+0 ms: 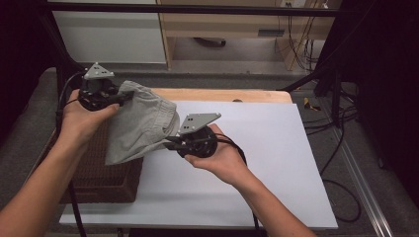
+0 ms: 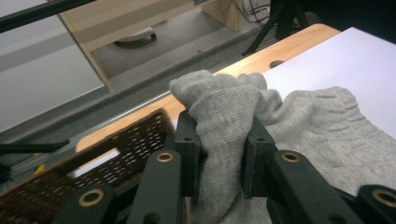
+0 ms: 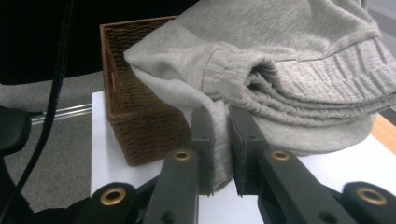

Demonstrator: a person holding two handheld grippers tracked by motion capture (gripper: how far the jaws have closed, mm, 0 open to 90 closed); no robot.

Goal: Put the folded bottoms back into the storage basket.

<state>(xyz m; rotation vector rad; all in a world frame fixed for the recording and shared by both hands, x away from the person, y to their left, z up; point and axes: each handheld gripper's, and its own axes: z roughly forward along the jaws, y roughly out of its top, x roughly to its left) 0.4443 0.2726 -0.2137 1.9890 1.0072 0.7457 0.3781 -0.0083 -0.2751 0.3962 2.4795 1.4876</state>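
Grey knit garment [image 1: 141, 126], looks like shorts with a ribbed elastic waistband, held up off the table between both grippers, hanging over the near edge of the wicker basket [image 1: 106, 173]. Sits around 9 o'clock in the high view.

Left gripper [image 1: 123, 97] is clamped on a thick bunched fold at the garment's far corner; in the left gripper view the cloth [image 2: 224, 116] bulges up between the jaws. Right gripper [image 1: 170, 142] is pinched tight on a thinner edge near the waistband, fabric [image 3: 261, 70] sandwiched between the jaws in the right gripper view.

Handling, my read: light, soft, fully limp, no stiffness. Drapes and sags between grip points. Not slippery, knit gives good friction. Nothing fragile. Best holds are the waistband corners, the thick elastic gives the jaws something to bite; a single layer could slide out.

Surroundings: basket at 8 o'clock, brown woven, directly under the hanging hem. White sheet [image 1: 257, 163] covers the wooden table [image 1: 222, 95], free space from 3 to 5 o'clock. Gripper cables [image 1: 232, 145] trail near the right hand.

Obstructions: basket rim could snag the dangling cloth if it's dragged low; otherwise nothing between the garment and the sheet.
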